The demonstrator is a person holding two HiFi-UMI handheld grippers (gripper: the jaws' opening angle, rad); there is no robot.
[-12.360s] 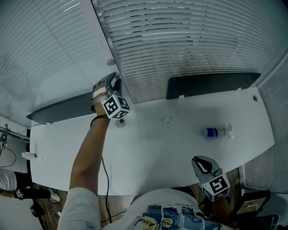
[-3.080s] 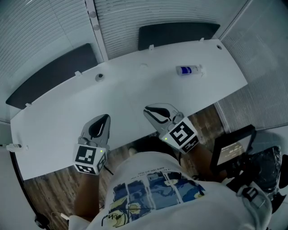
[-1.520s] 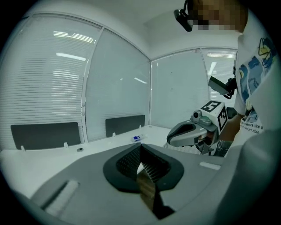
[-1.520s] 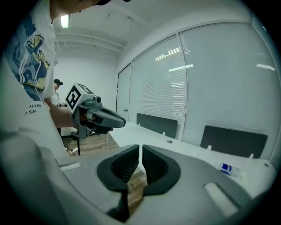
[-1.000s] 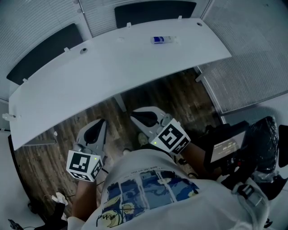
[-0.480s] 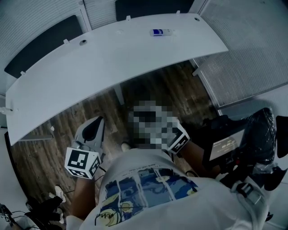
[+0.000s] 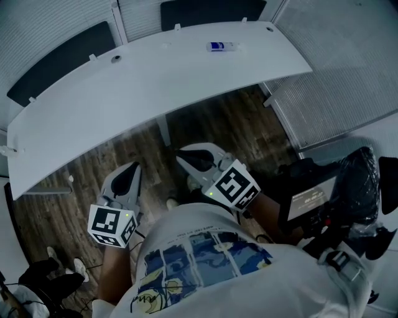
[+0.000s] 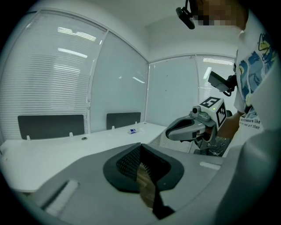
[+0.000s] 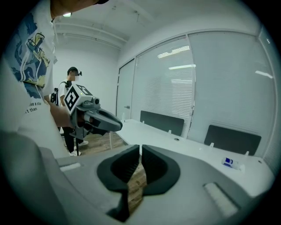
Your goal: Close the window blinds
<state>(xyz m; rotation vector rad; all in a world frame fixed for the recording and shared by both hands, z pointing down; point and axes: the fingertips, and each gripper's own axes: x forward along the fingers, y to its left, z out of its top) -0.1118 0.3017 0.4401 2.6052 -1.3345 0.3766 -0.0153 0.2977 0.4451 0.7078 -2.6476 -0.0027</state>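
Note:
The window blinds (image 7: 50, 18) hang lowered behind the white desk (image 7: 155, 81), and they also show in the left gripper view (image 8: 44, 79) and the right gripper view (image 9: 164, 92). My left gripper (image 7: 132, 169) is held over the wooden floor, well short of the desk, shut with nothing between its jaws. My right gripper (image 7: 180, 155) is beside it, also shut and empty. Each gripper sees the other: the right gripper (image 8: 169, 132) and the left gripper (image 9: 118, 125). Neither is near the blinds.
A small bottle with a blue label (image 7: 221, 46) lies on the desk near its far edge. Two dark panels (image 7: 62, 65) stand behind the desk. A black chair with equipment (image 7: 317, 199) is at my right. Another person (image 9: 70, 88) stands at the left.
Both grippers have drifted slightly back from the desk with the person, and their jaws stay shut. The other person's feet have shifted at the lower left.

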